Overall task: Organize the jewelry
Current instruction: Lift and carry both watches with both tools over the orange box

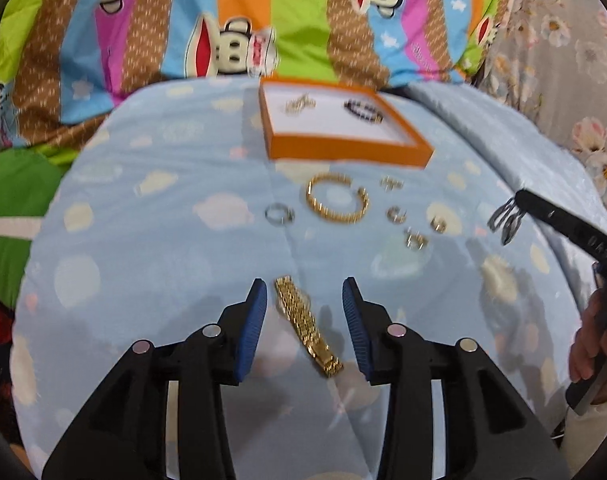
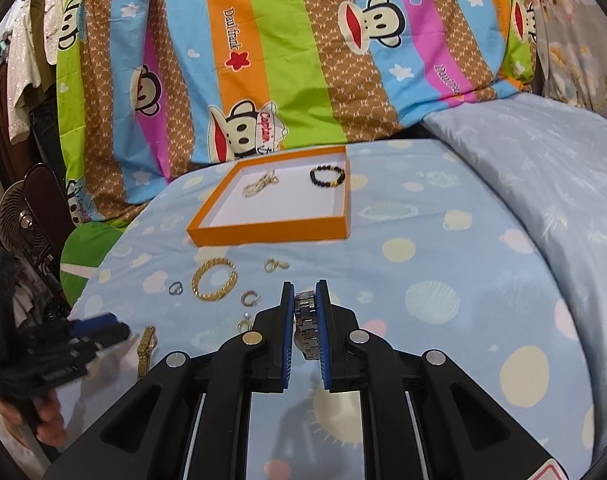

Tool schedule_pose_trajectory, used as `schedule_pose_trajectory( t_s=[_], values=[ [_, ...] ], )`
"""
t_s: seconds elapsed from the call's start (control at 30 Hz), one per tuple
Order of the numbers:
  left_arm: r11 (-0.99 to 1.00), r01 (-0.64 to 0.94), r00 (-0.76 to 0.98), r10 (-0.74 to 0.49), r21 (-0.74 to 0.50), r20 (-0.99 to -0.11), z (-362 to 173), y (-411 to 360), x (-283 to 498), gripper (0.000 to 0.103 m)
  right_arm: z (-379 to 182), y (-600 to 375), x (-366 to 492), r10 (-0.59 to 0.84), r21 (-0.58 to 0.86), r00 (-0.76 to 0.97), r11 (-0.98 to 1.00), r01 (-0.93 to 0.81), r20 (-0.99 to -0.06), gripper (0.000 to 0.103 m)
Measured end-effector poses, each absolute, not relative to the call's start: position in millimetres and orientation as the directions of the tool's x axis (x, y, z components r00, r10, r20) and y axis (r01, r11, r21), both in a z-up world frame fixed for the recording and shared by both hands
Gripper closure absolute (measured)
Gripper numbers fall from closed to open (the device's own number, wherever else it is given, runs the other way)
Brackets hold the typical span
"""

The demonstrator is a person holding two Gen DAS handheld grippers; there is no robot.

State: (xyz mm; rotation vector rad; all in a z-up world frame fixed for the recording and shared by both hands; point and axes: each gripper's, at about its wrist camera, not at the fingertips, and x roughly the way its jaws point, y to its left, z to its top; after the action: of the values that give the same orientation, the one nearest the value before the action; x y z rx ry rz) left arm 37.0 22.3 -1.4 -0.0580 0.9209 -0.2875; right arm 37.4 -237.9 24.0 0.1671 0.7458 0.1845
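An orange tray (image 1: 345, 152) (image 2: 271, 229) lies on the blue bed sheet and holds a pale chain (image 2: 260, 184) and a black bead bracelet (image 2: 326, 177). My left gripper (image 1: 305, 298) is open, its jaws either side of a gold watch band (image 1: 305, 326) lying on the sheet. My right gripper (image 2: 304, 294) is shut on a silver watch (image 2: 306, 326) and also shows in the left wrist view (image 1: 507, 220), raised above the sheet. A gold chain bracelet (image 1: 337, 198) (image 2: 214, 280) and several small rings and earrings (image 1: 395, 214) lie in front of the tray.
A striped monkey-print quilt (image 2: 283, 60) is piled behind the tray. A pale blue pillow (image 2: 543, 168) lies at the right. A small fan (image 2: 21, 216) and hanging clothes stand at the far left.
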Motion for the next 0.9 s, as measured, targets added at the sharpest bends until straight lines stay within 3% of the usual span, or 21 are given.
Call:
schedule_pose_trajectory(
  t_s=[0.1,0.23,0.27,0.9],
  values=[
    [0.963,0.202,0.537,-0.261,-0.178,-0.802,-15.8,18.9,37.4,0.068,20.1,-235.5,34.5,0.231,0.219,0.713,0.969,-0.110,-0.662,0.093],
    [0.968,0.197,0.548,-0.241,-0.156,-0.801,-23.7,16.0,34.1,0.090,18.7,-235.7,33.2,0.235,0.227,0.713,0.968,-0.108,-0.661,0.093],
    [0.968,0.200,0.551,-0.241,-0.155,-0.799,-24.5,16.0,33.5,0.092,18.4,-235.9,33.4,0.236,0.230,0.713,0.967,-0.108,-0.660,0.093],
    [0.930,0.276,0.615,-0.364,-0.242,-0.699,44.5,26.7,38.6,0.092,52.5,-235.2,41.5,0.258,0.228,0.753,0.963,-0.146,-0.605,0.093]
  ],
)
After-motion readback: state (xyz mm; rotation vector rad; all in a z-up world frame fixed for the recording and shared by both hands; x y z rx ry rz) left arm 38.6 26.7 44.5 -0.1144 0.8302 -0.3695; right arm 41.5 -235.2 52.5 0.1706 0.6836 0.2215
